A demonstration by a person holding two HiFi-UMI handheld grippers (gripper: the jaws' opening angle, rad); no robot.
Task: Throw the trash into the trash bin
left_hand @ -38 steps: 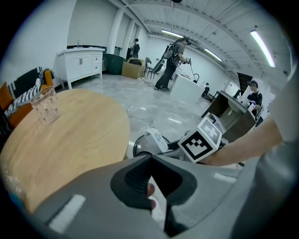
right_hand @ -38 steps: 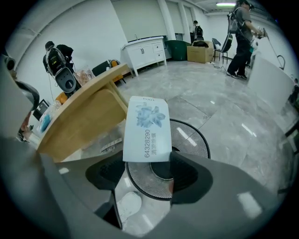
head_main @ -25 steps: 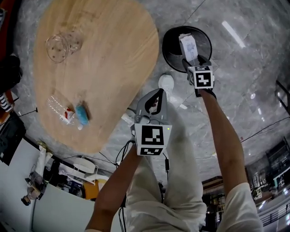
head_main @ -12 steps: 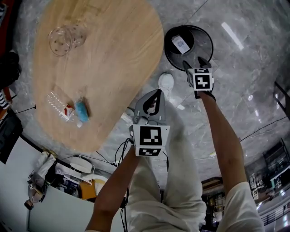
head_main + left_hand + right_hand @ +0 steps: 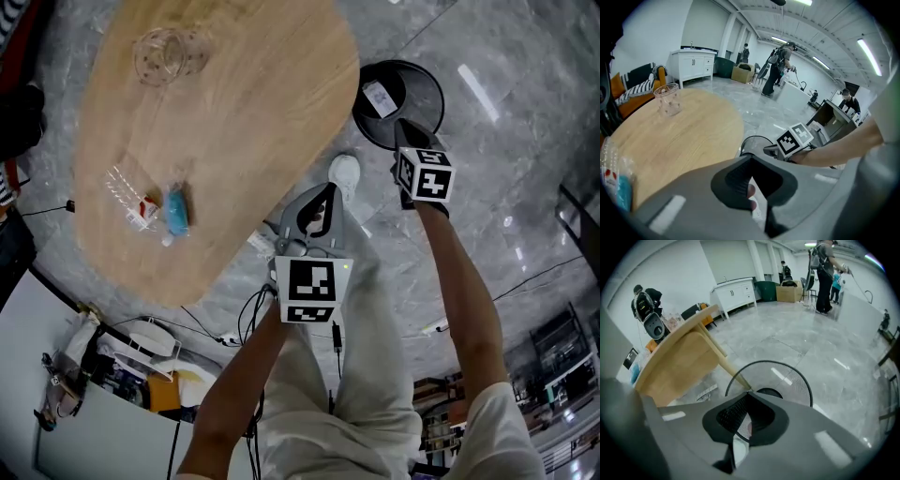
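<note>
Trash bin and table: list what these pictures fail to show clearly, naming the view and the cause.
- Packet in the trash bin: print too small, head view.
- Bin's inside: right gripper view, mostly covered by the right gripper body.
- Wrappers on the table: left gripper view, cut by the left edge, blurred.

The desk (image 5: 234, 122) is pale wood, fine-grained and matt. The floor (image 5: 525, 187) is grey veined stone, polished to a mirror gloss. The trash bin (image 5: 428, 87) is black wire mesh. The cup (image 5: 171, 54) is clear and glossy; the wrapper (image 5: 127, 192) is thin crinkled clear film. The left gripper (image 5: 328, 191) has a smooth matt grey plastic shell.
</note>
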